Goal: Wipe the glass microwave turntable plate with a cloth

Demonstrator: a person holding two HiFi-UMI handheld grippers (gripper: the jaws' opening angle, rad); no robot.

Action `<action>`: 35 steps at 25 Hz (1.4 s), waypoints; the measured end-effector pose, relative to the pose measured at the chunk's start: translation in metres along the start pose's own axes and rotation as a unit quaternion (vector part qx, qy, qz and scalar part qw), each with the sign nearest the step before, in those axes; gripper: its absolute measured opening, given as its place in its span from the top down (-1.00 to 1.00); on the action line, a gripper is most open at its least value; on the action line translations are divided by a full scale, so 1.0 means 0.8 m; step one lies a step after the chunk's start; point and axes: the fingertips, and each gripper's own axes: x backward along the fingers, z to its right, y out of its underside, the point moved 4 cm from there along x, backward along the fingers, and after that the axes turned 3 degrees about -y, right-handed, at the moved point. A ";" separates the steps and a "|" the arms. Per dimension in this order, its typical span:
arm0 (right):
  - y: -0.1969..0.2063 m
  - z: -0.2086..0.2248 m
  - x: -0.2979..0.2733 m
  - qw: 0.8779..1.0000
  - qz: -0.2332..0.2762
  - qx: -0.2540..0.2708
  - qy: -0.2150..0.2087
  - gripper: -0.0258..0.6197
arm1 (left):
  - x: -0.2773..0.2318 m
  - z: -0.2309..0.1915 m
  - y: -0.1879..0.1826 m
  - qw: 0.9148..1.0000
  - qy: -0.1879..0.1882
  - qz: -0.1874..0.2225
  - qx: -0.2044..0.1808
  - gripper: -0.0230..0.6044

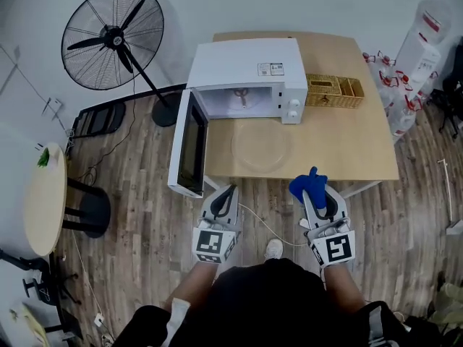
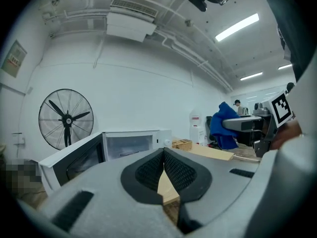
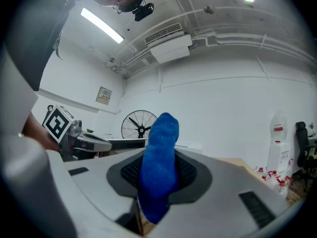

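Head view: right gripper [image 1: 316,194] pinching the blue cloth [image 1: 307,185], left gripper [image 1: 229,191] closed on nothing, glass plate [image 1: 260,148] mid-frame on the tabletop [image 1: 362,139].

Cloth [image 3: 158,175]: blue, fuzzy pile, soft and matt, pinched in my right gripper [image 3: 159,157].
My left gripper [image 2: 164,155]: smooth grey plastic body with a dull sheen; pads [image 2: 147,173] black, cross-hatched, matt (rubbery by the look).
Turntable plate [image 1: 262,147]: clear glass, smooth, so clear that the wood under it shows through.
Table [image 1: 362,132]: pale wood top, smooth, satin.
Microwave [image 1: 242,62]: white casing, smooth, faintly glossy; its door [image 1: 189,144] has a dark glossy pane.
Basket [image 1: 334,91]: woven wicker, rough.
Floor [image 1: 137,215]: wood-grain planks, streaky, low sheen.
Fan [image 1: 113,37]: black wire cage, metal as far as I can tell.
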 end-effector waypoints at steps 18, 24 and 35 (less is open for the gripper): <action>0.017 0.006 -0.172 0.998 -0.027 -0.002 -0.053 0.62 | -0.071 -0.128 0.016 0.998 -0.058 -0.012 0.019 0.91; 0.029 -0.016 -0.224 0.997 -0.050 0.007 -0.056 0.62 | -0.099 -0.133 0.011 0.999 -0.013 0.002 0.033 0.91; 0.083 -0.041 -0.293 0.990 -0.120 0.031 -0.071 0.62 | -0.122 -0.136 0.036 0.998 0.040 -0.004 0.048 0.91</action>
